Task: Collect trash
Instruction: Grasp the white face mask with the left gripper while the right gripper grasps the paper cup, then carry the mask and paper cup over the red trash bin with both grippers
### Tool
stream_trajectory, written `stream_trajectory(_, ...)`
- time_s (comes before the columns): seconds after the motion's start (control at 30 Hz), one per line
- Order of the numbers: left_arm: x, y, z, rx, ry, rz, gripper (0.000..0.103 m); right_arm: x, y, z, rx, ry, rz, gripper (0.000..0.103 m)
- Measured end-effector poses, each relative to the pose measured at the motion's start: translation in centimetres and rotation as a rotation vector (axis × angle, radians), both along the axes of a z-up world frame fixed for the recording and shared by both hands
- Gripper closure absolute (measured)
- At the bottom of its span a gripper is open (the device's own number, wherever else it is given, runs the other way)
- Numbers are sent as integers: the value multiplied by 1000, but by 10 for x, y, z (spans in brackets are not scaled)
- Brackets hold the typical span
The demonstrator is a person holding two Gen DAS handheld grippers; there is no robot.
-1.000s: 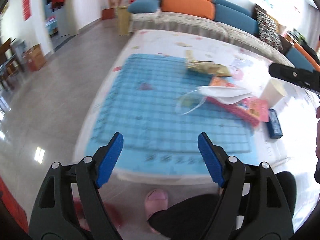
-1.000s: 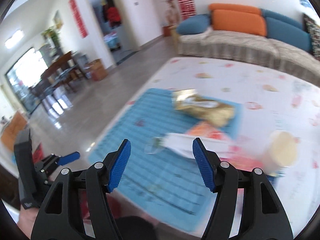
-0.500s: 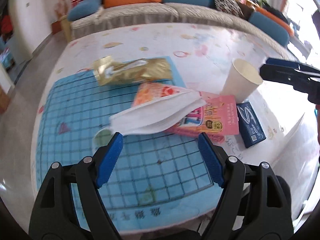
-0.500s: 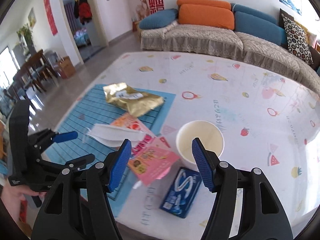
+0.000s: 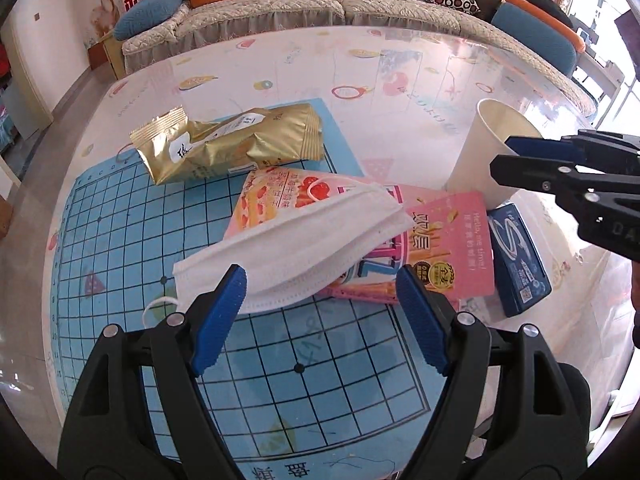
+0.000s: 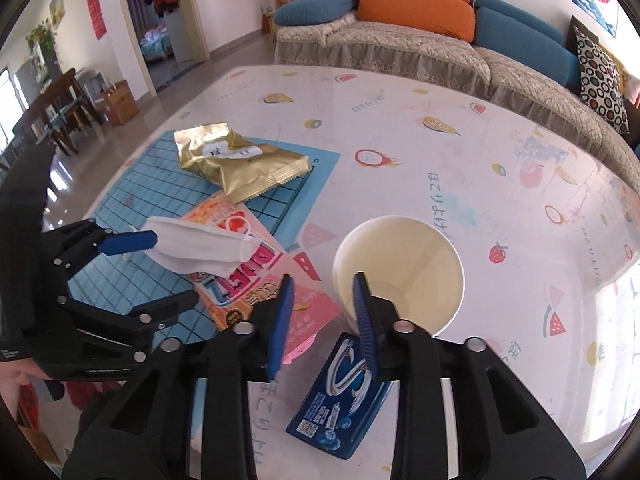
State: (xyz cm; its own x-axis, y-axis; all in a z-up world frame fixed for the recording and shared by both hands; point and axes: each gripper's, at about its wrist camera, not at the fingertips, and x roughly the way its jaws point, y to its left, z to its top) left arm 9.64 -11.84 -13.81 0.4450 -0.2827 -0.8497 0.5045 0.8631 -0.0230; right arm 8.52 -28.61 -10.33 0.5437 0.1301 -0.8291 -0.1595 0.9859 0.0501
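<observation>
A white face mask (image 5: 296, 248) lies on a pink snack box (image 5: 440, 252), with a gold packet (image 5: 228, 144) behind them. My left gripper (image 5: 320, 284) hovers open over the mask's near edge, holding nothing. A paper cup (image 6: 400, 272) stands upright beside a blue gum pack (image 6: 340, 400). My right gripper (image 6: 323, 292) straddles the cup's near wall, one finger inside and one outside. Its jaws are closing, and the pads stand apart from the wall. In the right wrist view the left gripper (image 6: 168, 270) sits by the mask (image 6: 204, 248).
Everything rests on a low table (image 5: 400, 92) with a fruit-print cover and a blue grid mat (image 5: 128, 232). A sofa (image 6: 400, 40) with blue and orange cushions runs along the far side. Tiled floor (image 6: 224, 60) lies to the left.
Both grippers came down and in toward the table. The left one swung right over the mask. The right one moved to the cup and its jaws narrowed around the cup's wall.
</observation>
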Motion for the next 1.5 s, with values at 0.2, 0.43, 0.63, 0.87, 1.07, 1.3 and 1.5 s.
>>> stream_trajectory(0.2,4,-1,-2,-4,5,7,28,0,-7,-1,19,4,-17,97)
stream_trajectory(0.43,12,-12,-8,42,3,-18,28,0,-13,1,37,2,-23,97)
stream_trajectory(0.63,20,-15,-11,51,-6,-2,59,0,-13,2,42,3,-21,97)
stream_trajectory(0.87,23,-12,-8,54,1,-16,97,-1,-14,2,45,-1,-25,97)
stream_trajectory(1.07,15,4,8,9,-40,29,101,-3,-16,13,53,-38,-37,98)
stream_trajectory(1.3,0,24,41,-51,-105,68,101,-8,-13,39,19,-105,-43,99)
stream_trajectory(1.5,-10,38,74,-90,-158,85,101,-12,-2,69,2,-157,-23,99)
